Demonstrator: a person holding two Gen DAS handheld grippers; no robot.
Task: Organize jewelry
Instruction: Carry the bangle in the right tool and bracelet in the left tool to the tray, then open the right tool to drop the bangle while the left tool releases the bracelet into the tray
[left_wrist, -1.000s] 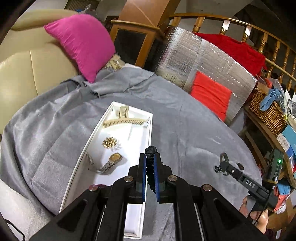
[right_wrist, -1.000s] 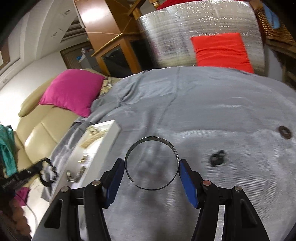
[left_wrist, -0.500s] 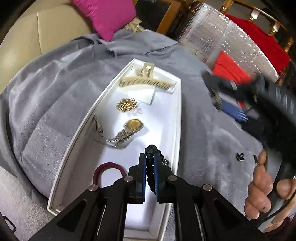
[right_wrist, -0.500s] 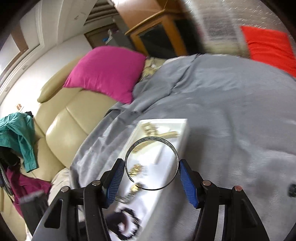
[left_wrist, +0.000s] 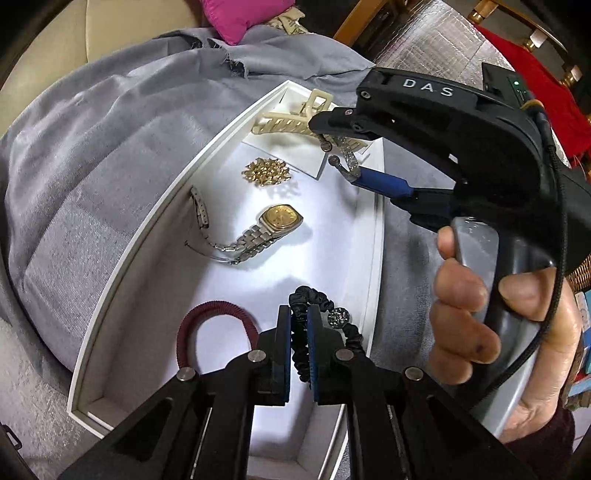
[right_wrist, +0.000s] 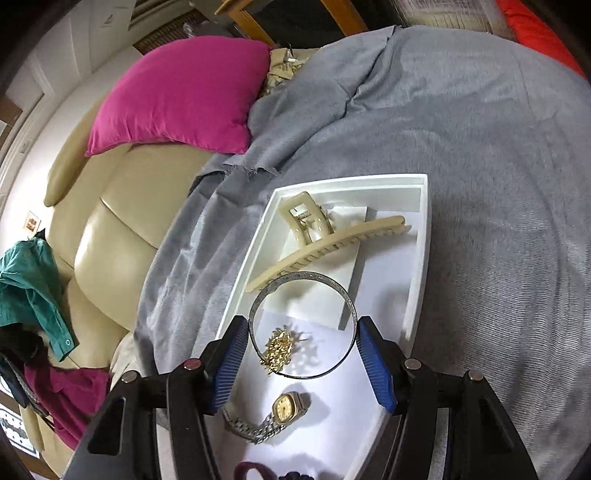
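Note:
A long white tray (left_wrist: 129, 258) lies on the grey cloth and holds a cream hair claw (left_wrist: 291, 122), a gold brooch (left_wrist: 266, 171), a gold-faced watch (left_wrist: 273, 221) and a maroon hair tie (left_wrist: 207, 325). My left gripper (left_wrist: 298, 314) is shut on a black scrunchie (left_wrist: 306, 295) with a glittery bead, low over the tray's near end. My right gripper (right_wrist: 303, 339) is shut on a thin open silver bangle (right_wrist: 303, 280), held above the tray (right_wrist: 421, 266) over the brooch (right_wrist: 279, 349), with the claw (right_wrist: 325, 243) beyond and the watch (right_wrist: 284, 406) below. The right gripper (left_wrist: 343, 155) also shows in the left wrist view.
The grey cloth (right_wrist: 480, 184) covers a round table. A cream sofa (right_wrist: 110, 229) with a magenta cushion (right_wrist: 184, 99) stands beside it. A person's hand (left_wrist: 480, 332) grips the right tool's handle close to the tray's right rim. Clothes (right_wrist: 33, 295) hang at the left.
My right gripper has swung left with the bangle from over the bare cloth to above the tray. My left gripper has sunk with the scrunchie toward the tray's near end.

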